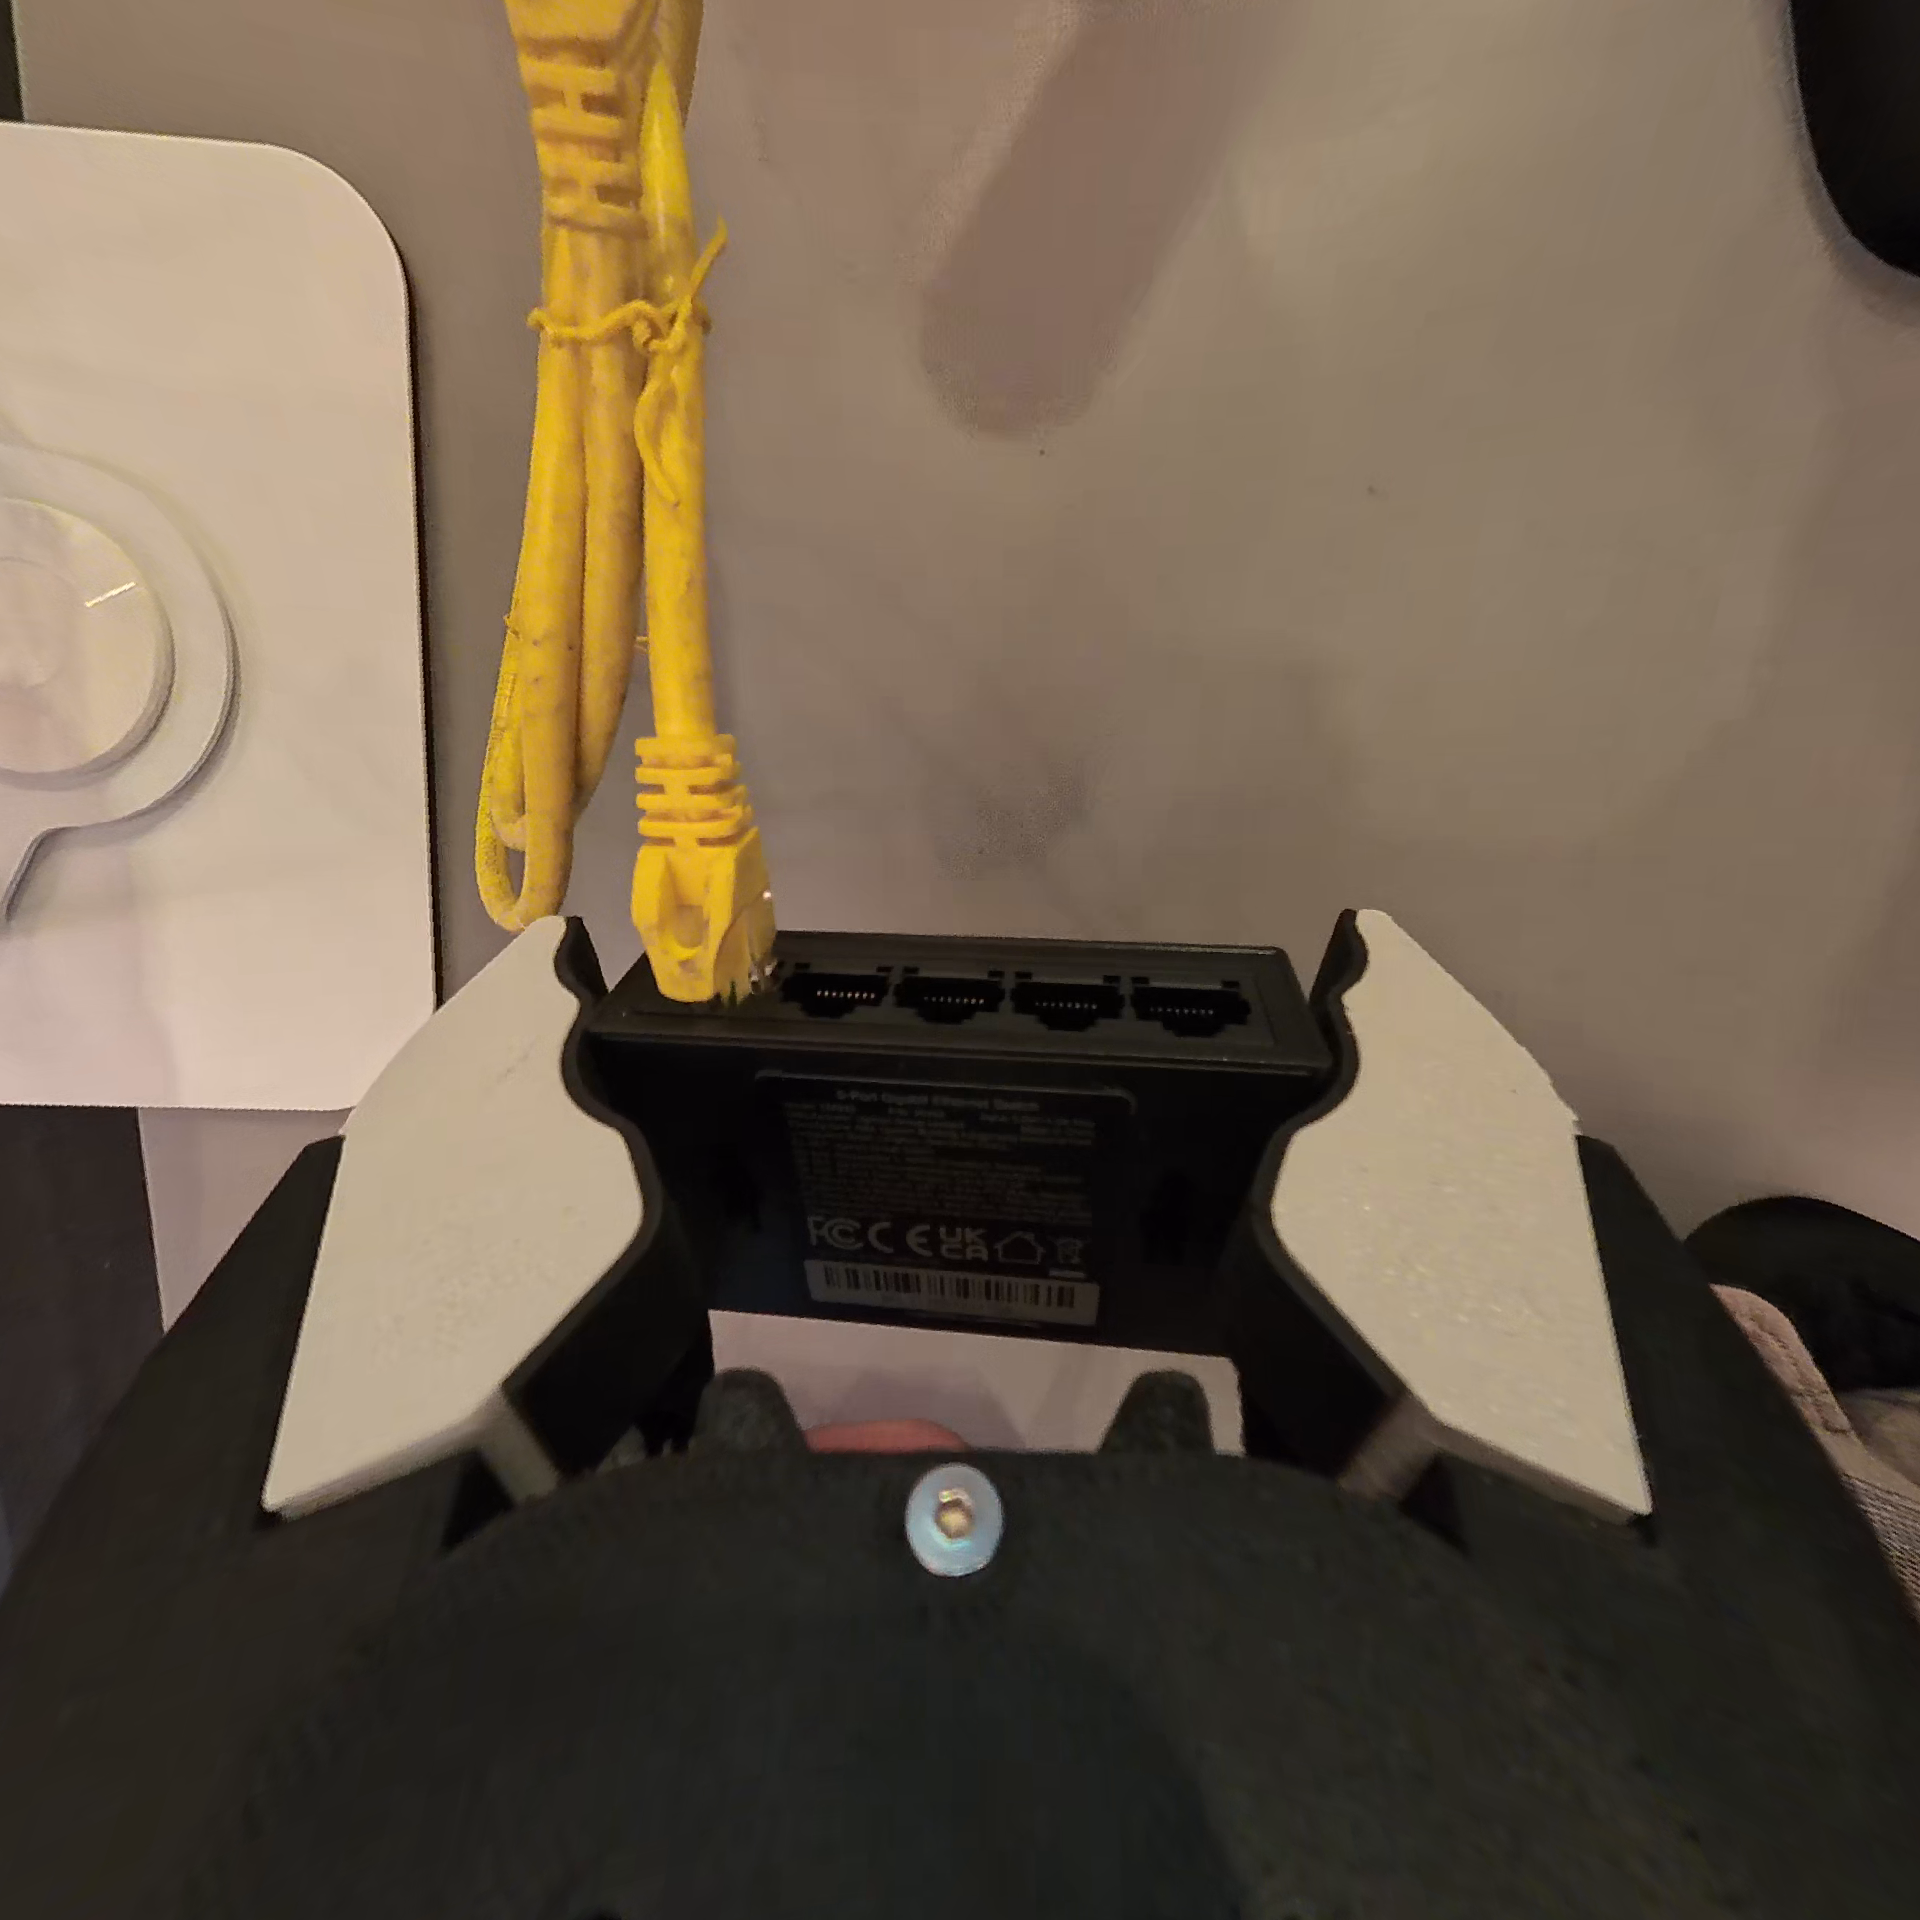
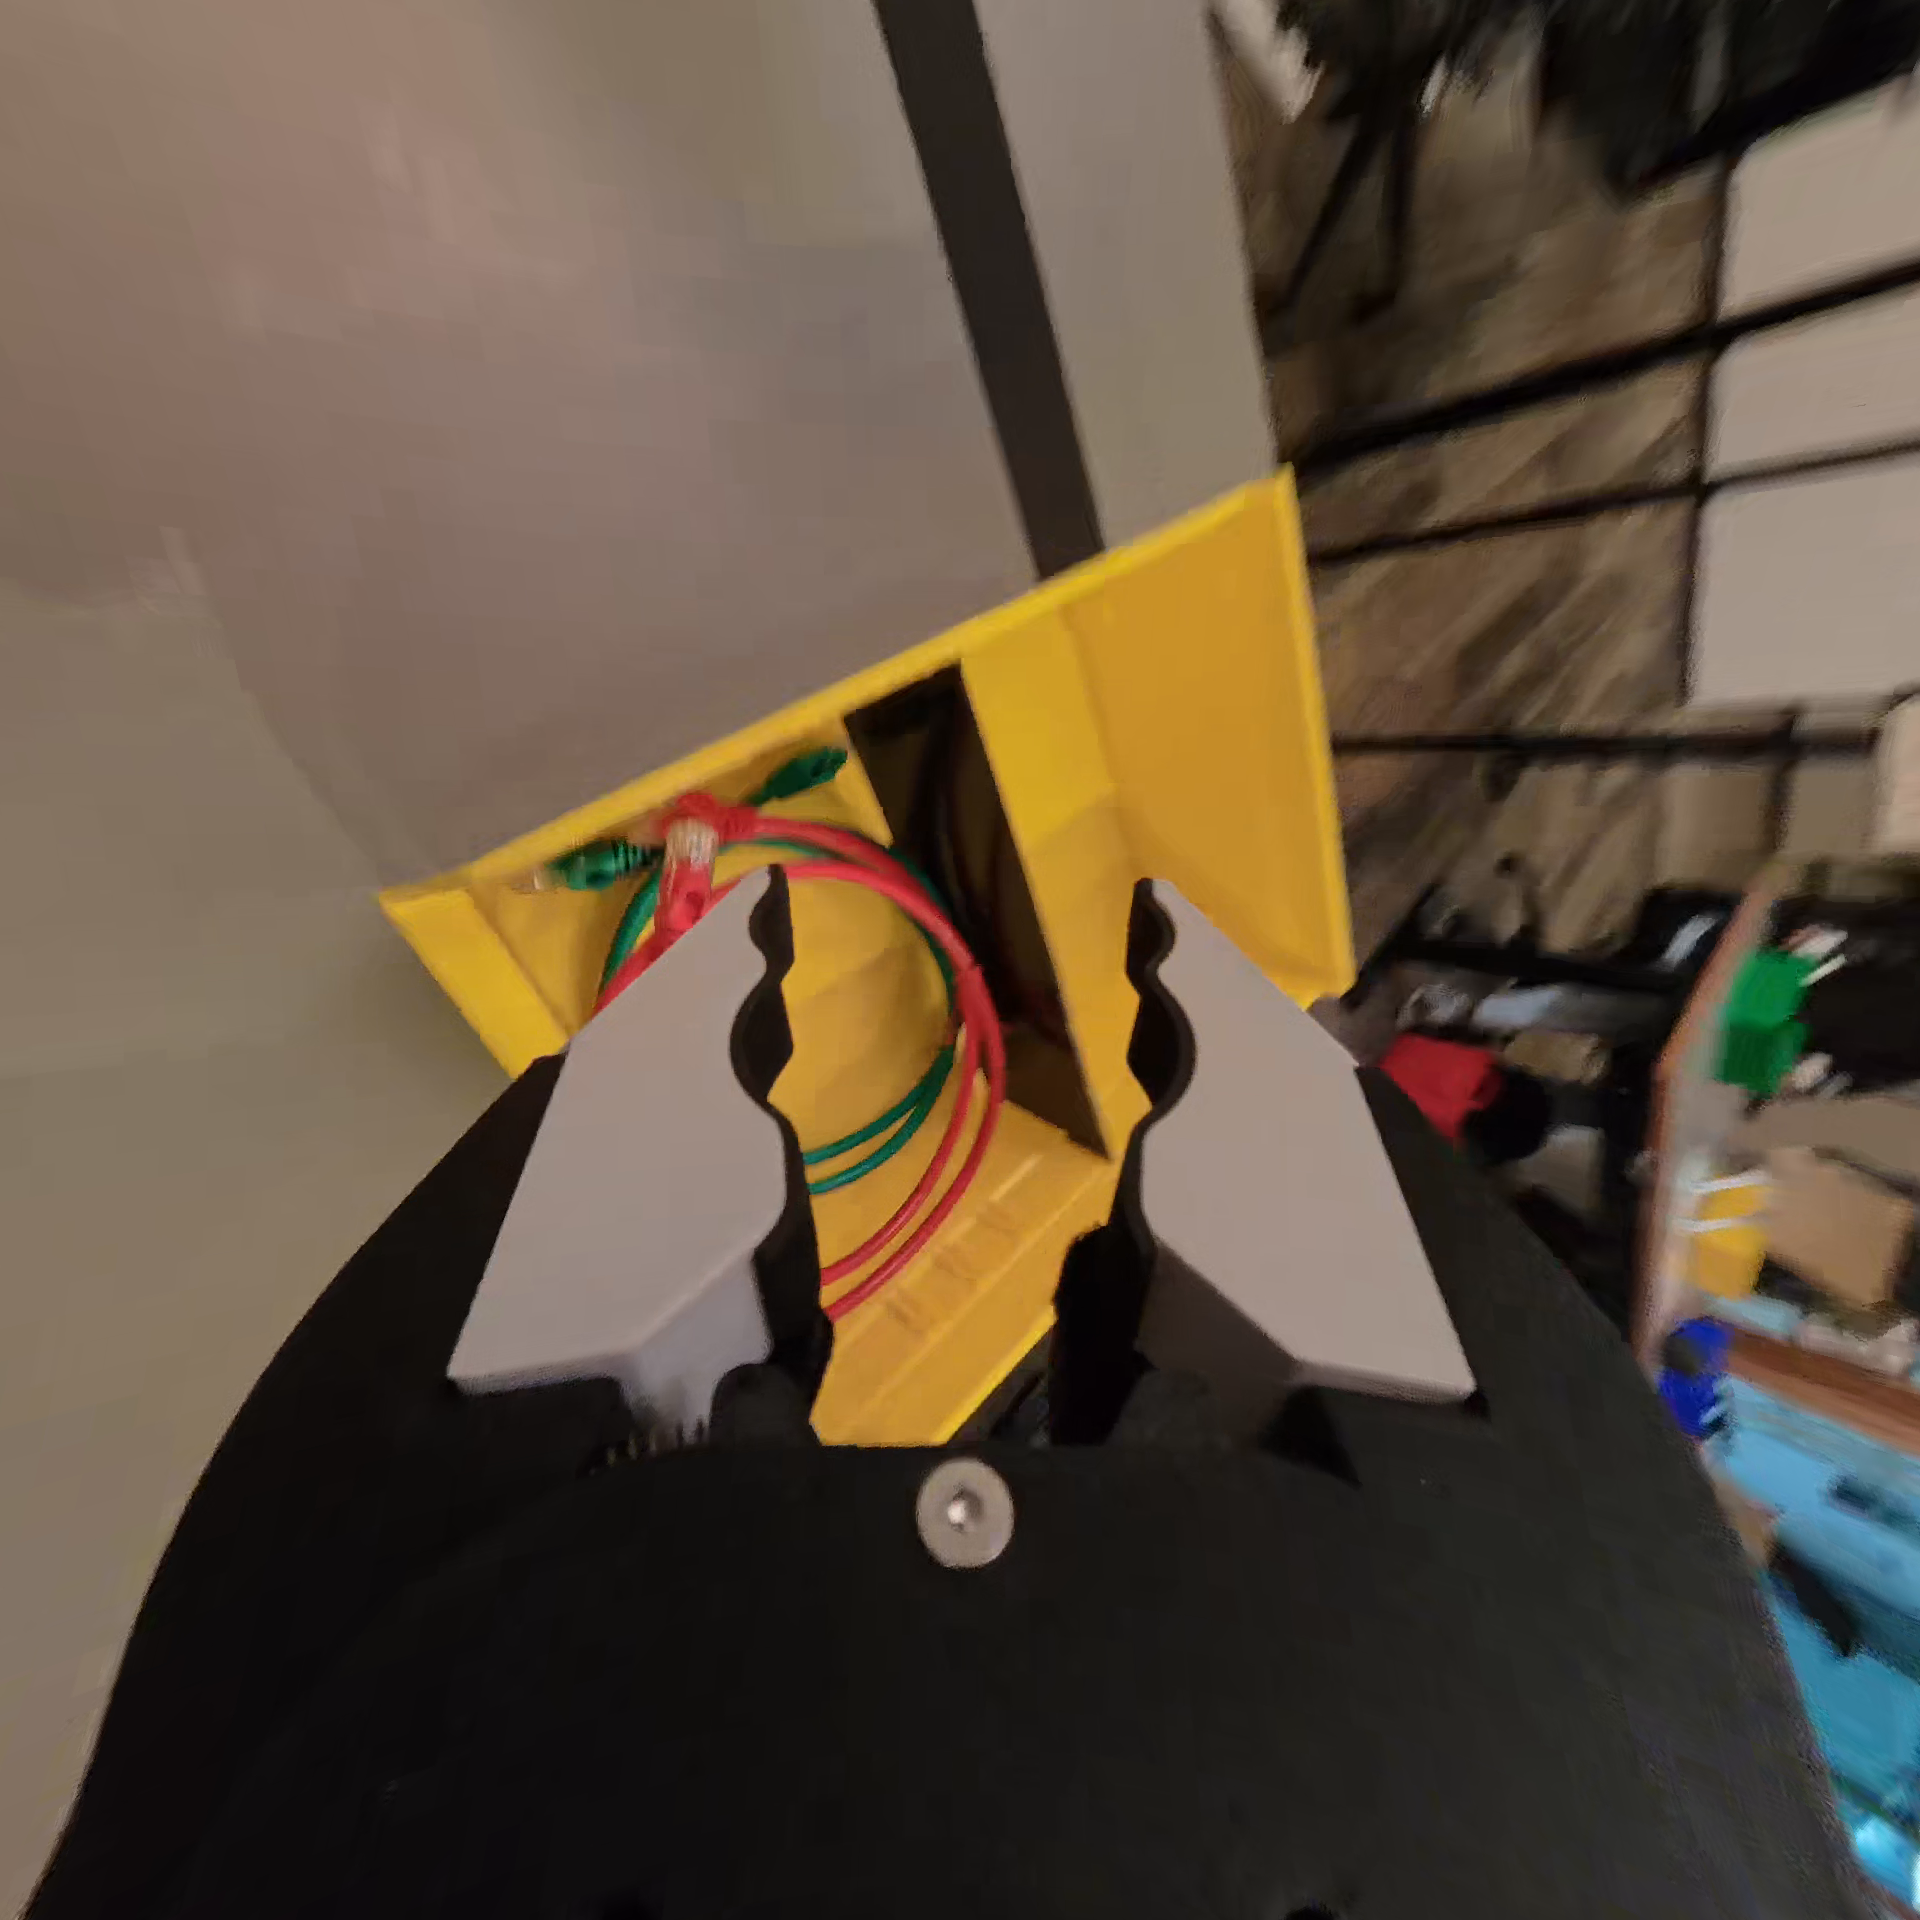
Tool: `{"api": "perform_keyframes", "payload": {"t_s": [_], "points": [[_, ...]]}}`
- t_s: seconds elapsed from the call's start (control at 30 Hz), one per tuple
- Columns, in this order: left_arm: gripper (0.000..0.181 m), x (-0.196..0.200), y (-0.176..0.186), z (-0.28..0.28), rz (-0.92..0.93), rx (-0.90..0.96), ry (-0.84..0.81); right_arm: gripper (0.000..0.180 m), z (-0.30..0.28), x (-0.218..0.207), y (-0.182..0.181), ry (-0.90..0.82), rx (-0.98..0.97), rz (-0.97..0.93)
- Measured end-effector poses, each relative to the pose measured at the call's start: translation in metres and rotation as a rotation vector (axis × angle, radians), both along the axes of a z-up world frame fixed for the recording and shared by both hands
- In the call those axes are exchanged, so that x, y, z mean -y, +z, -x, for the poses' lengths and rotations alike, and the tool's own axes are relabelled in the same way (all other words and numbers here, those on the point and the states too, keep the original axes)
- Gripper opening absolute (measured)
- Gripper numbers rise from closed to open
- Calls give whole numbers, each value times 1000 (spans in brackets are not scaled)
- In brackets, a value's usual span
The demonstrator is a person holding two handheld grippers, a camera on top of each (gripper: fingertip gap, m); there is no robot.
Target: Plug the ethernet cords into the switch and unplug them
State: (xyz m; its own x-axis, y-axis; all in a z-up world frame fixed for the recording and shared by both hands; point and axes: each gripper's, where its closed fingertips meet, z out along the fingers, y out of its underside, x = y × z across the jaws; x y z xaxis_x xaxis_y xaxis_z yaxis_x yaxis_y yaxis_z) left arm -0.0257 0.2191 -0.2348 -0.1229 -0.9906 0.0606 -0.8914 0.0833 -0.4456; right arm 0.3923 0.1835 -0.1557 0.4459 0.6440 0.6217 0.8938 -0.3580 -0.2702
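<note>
My left gripper (image 1: 956,935) fingers clamp switch (image 1: 951,1122); yellow cord (image 1: 691,883) plug sits crooked, may pop out. Right gripper (image 2: 956,894) fingers narrow, empty, could snag red cord (image 2: 935,1049) loop.

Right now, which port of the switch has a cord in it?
The leftmost port of the switch in the left wrist view: the yellow cord has its plug there. The four ports to its right are empty.
</note>
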Motion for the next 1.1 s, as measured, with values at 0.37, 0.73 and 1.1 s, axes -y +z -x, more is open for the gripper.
{"api": "perform_keyframes", "payload": {"t_s": [0.37,0.73,1.1], "points": [[126,21,15,-7,63,-5,-51,51,292,12,41,701,327,-430],[127,40,49,-14,77,-60,-91,25,370,-47,9,612,393,-562],[127,37,56,-24,53,-72,-65,3,363,-55,21,533,184,-581]]}}
